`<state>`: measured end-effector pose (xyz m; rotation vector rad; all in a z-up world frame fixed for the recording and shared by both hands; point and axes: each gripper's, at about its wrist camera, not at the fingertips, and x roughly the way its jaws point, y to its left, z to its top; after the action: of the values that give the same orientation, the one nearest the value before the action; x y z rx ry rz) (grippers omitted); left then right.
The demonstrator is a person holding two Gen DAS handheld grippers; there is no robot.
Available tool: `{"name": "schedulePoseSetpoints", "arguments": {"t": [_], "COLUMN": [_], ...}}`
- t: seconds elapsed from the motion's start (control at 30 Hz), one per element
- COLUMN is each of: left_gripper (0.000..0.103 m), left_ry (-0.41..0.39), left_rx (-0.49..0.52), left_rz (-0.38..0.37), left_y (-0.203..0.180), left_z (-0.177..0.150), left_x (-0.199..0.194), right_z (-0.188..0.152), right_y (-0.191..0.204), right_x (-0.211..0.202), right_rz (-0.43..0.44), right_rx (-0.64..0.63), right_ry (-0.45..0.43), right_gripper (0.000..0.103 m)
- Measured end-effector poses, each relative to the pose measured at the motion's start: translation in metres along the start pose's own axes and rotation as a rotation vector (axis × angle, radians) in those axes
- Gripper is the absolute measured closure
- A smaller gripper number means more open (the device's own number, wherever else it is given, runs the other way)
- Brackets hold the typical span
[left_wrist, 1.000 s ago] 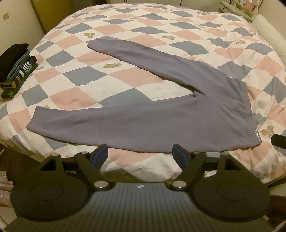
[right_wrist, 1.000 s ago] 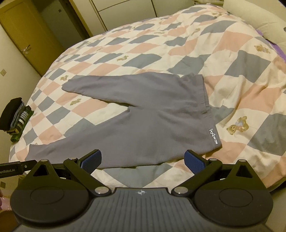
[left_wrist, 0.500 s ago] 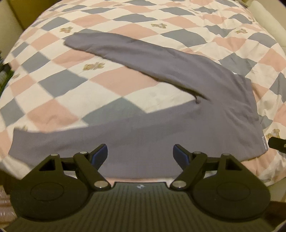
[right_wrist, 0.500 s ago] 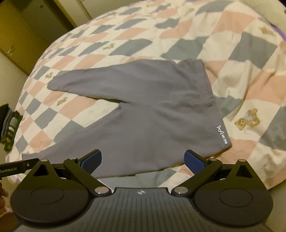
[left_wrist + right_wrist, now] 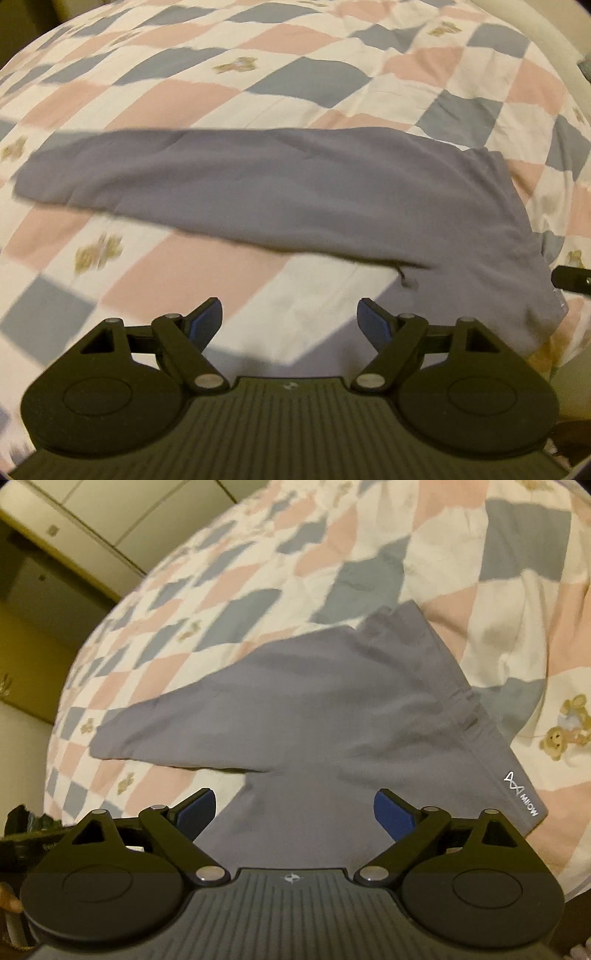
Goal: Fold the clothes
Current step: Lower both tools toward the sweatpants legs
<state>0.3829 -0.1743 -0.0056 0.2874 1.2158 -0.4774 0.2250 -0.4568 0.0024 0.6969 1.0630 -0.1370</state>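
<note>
- A pair of grey sweatpants (image 5: pixel 295 192) lies spread flat on a checked quilt (image 5: pixel 207 92) of pink, grey-blue and cream squares with small teddy-bear prints.
- In the left wrist view one trouser leg stretches across the picture from left to right, and the crotch seam sits just above and right of the gripper; much of this view is blurred.
- The left gripper (image 5: pixel 290 321) points steeply down at the quilt, its blue-padded fingers (image 5: pixel 207 321) standing apart with only bare quilt between them; they hold nothing.
- In the right wrist view the sweatpants (image 5: pixel 314 716) fan out from the waistband (image 5: pixel 491 746) on the right, one leg running off to the left and the other passing down under the gripper.
- A small white logo (image 5: pixel 521 794) is printed near the waistband's lower corner.
- The right gripper (image 5: pixel 293 808) hovers over the fabric near the crotch, its jaws wide but closing; grey cloth shows in the gap between its fingers (image 5: pixel 391 812), though the pads do not press on it.
- Pale cupboard doors (image 5: pixel 122 520) stand beyond the bed at the upper left.
- A dark part of the other tool shows at the right edge of the left wrist view.
</note>
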Motion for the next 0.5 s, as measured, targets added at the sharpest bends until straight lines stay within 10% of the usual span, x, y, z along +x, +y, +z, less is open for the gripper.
{"name": "schedulePoseSetpoints", "arguments": {"t": [0.5], "left_gripper": [0.042], "left_ry": [-0.008], "left_rx": [0.216], "left_rz": [-0.068], "left_y": [0.018], "left_z": [0.09], "left_x": [0.085], "right_z": [0.092], "right_y": [-0.033], "right_x": [0.085], "right_rz": [-0.054], "right_rx": [-0.098], "right_ry": [0.089], "right_gripper": [0.017]}}
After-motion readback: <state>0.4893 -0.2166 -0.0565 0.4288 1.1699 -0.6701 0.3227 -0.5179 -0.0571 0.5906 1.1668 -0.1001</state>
